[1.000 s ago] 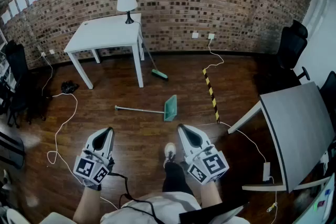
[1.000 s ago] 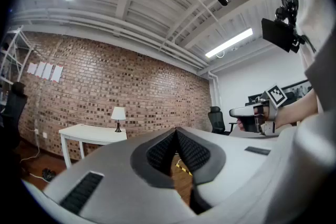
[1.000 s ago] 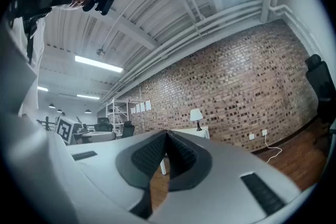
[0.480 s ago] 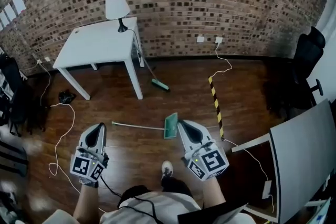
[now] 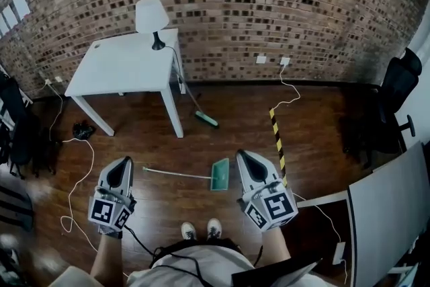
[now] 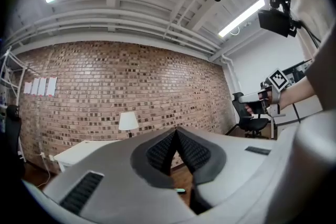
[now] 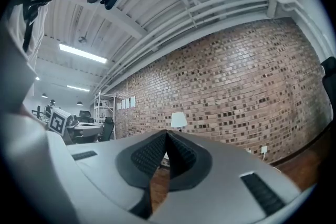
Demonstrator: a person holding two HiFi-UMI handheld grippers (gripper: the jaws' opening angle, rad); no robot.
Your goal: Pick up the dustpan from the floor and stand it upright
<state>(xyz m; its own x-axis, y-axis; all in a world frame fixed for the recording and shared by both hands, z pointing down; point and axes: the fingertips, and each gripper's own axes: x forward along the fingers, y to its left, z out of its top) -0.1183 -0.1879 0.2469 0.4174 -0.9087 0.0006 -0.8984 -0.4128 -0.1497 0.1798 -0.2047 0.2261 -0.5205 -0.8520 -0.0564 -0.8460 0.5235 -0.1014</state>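
Note:
A green dustpan (image 5: pixel 220 174) with a long thin handle (image 5: pixel 176 174) lies flat on the wooden floor, pan end to the right. In the head view it sits between my two grippers, a little beyond them. My left gripper (image 5: pixel 122 165) is shut and empty, held level to the left of the handle's end. My right gripper (image 5: pixel 246 158) is also shut and empty, just right of the pan. In both gripper views (image 6: pixel 176 132) (image 7: pixel 167 134) the jaws meet at the tips with nothing between them. A small green bit of the dustpan (image 6: pixel 180 191) peeks under the left jaws.
A white table (image 5: pixel 127 67) with a lamp (image 5: pixel 151 17) stands at the brick wall. A green broom (image 5: pixel 200 111) leans by its leg. A yellow-black strip (image 5: pixel 277 142) and white cables (image 5: pixel 75 171) cross the floor. A grey desk (image 5: pixel 392 212) is at right, office chairs (image 5: pixel 393 91) beyond. My feet (image 5: pixel 200 230) stand behind the dustpan.
I have stepped forward: the dustpan, table and wall have come nearer, and the dustpan now lies right between the two grippers. Both grippers stayed shut.

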